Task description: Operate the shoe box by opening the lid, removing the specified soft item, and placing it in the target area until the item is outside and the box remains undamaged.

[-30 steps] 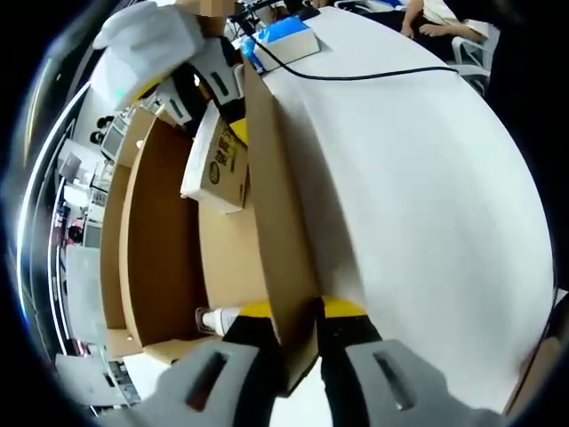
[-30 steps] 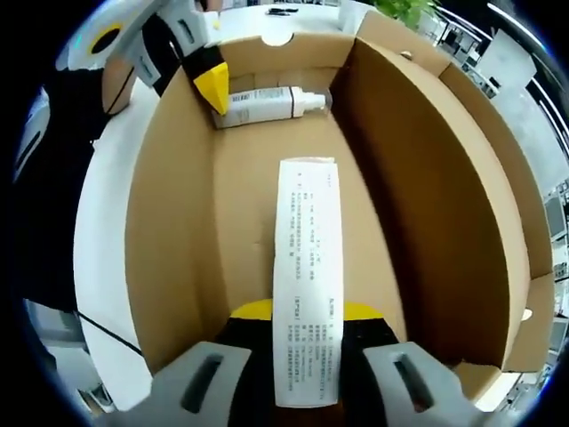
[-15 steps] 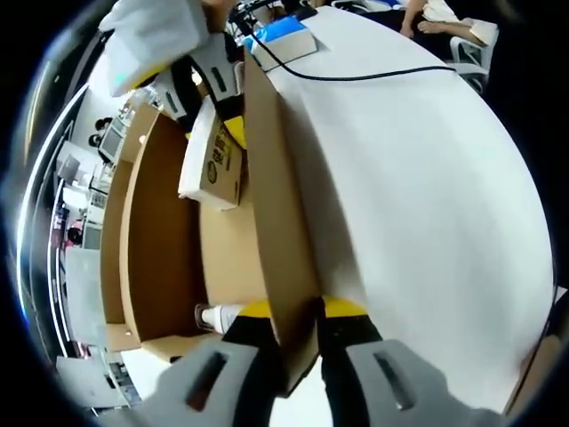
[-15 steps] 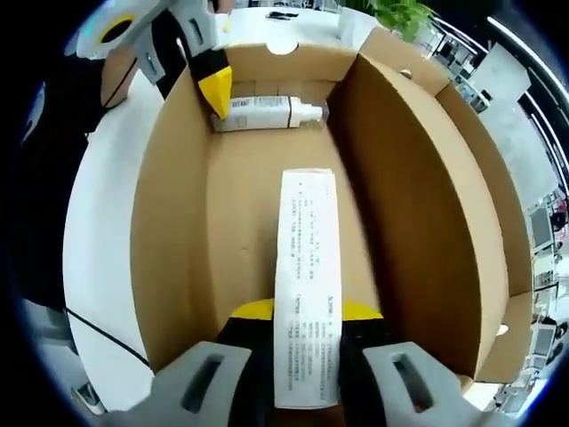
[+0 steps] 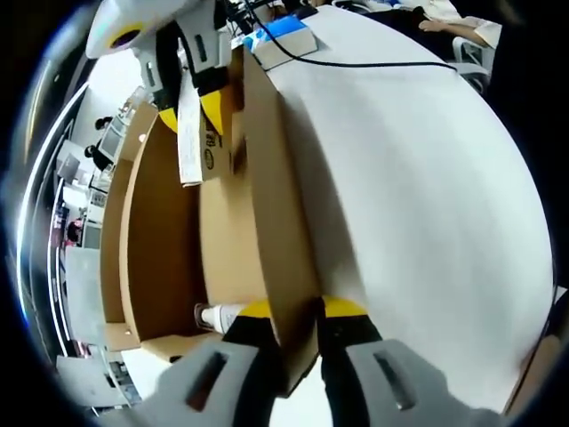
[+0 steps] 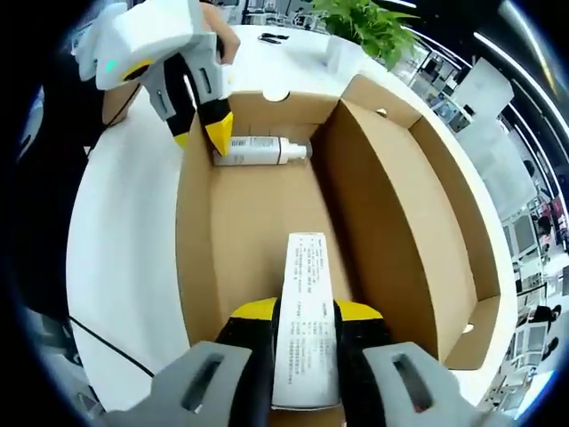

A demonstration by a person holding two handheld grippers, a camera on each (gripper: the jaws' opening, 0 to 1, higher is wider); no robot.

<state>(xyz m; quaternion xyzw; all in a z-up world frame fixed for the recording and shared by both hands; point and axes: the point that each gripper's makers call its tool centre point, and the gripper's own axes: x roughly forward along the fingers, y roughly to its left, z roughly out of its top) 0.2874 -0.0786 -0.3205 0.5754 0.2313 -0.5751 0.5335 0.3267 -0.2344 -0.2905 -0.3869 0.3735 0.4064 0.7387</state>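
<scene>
slim white carton (image 6: 305, 329) pinched in right claw (image 6: 305, 313), hanging over the open shoe box (image 6: 404, 222), off its floor | left claw (image 5: 289, 310) clamped on the box's side wall | white bottle (image 6: 256, 149) lying at far end of box, right by the left claw's tips | box sitting on white counter (image 5: 418, 178)

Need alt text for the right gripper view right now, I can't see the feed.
The right gripper is shut on a long white printed carton, held over the open cardboard shoe box. A white bottle lies at the box's far end, where the left gripper grips the box wall.
</scene>
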